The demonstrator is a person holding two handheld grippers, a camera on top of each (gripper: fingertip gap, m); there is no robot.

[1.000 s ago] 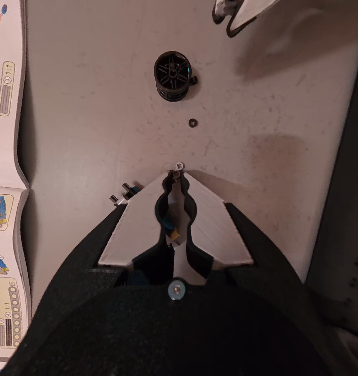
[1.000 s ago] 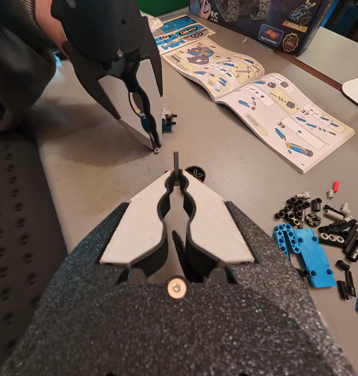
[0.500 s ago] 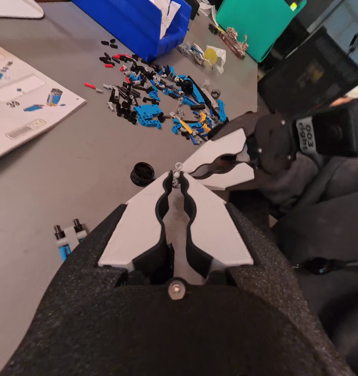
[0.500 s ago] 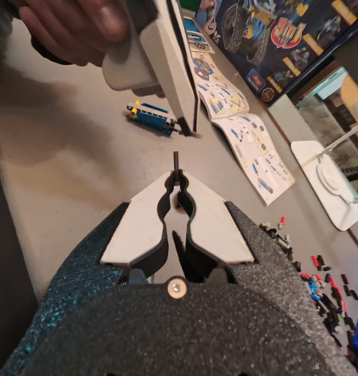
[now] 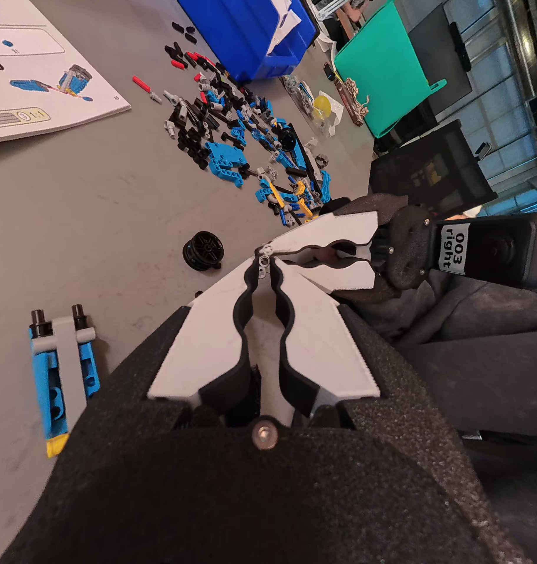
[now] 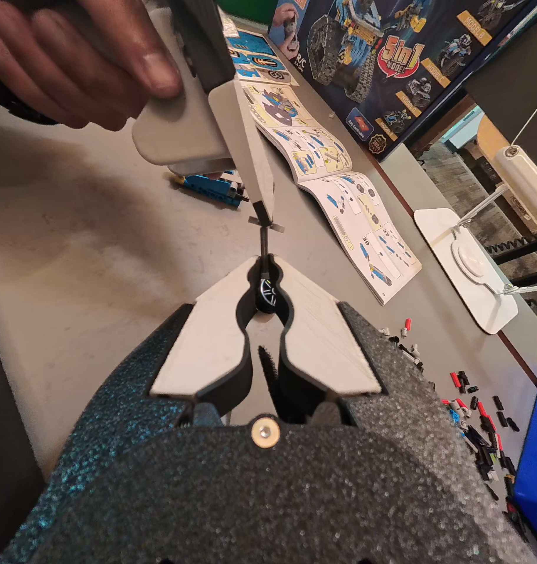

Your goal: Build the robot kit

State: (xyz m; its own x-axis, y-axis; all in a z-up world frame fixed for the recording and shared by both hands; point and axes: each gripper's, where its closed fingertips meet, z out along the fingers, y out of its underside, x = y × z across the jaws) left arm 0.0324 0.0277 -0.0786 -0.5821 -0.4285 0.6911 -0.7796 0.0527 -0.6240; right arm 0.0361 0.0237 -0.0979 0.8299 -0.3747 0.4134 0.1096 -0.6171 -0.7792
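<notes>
My left gripper (image 5: 264, 263) is shut on a small light grey connector piece (image 5: 264, 258), held above the grey table. My right gripper (image 6: 264, 258) is shut on a thin dark axle (image 6: 264, 244) that points forward. The axle's tip meets the grey connector (image 6: 265, 225) at the left gripper's tips (image 6: 262, 213). In the left wrist view the right gripper (image 5: 262, 251) comes in from the right, tip to tip with mine. A black wheel (image 5: 203, 251) lies on the table just left of the tips; it also shows between the right fingers (image 6: 267, 295).
A blue and grey assembly (image 5: 62, 366) lies at the left. An open instruction booklet (image 6: 346, 210), a pile of small loose parts (image 5: 245, 143), a blue bin (image 5: 248, 36), a printed toy box (image 6: 398, 61) and a white lamp base (image 6: 465, 265) sit on the table. A hand (image 6: 78, 61) holds the left gripper. Left and right tips are no more than a few centimetres apart. My right tips are roughly 5 cm from the black wheel (image 5: 203, 251).
Both grippers have lifted from the table and tilted toward each other. The axle tip, apart from the connector half a second ago, now meets it.
</notes>
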